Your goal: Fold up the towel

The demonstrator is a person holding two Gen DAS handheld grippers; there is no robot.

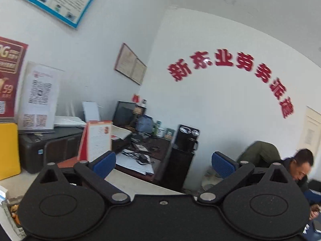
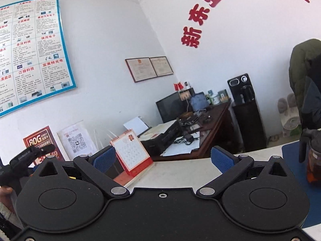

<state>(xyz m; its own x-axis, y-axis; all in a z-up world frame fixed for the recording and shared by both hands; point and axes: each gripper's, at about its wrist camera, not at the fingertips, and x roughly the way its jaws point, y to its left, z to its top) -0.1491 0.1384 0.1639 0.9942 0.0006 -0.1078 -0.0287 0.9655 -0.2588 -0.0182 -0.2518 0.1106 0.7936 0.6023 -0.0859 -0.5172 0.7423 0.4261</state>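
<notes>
No towel shows in either view. My left gripper (image 1: pixel 163 163) is raised and points level across the room at a white wall with red characters; its blue pads (image 1: pixel 105 163) stand wide apart with nothing between them. My right gripper (image 2: pixel 163 162) is also raised and level, its blue pads (image 2: pixel 221 162) wide apart and empty, above the far edge of a white counter (image 2: pixel 180 172). At the left edge of the right wrist view I see part of the other gripper (image 2: pixel 30 156) held in a hand.
A red desk calendar (image 2: pixel 132 150) stands on the counter. Beyond it are a dark wooden desk (image 2: pixel 212 124) with a monitor, papers and cables, and a black water dispenser (image 2: pixel 244 108). A blue mat (image 2: pixel 295 160) with a dark jar lies at right. A person (image 1: pixel 301 168) sits at lower right.
</notes>
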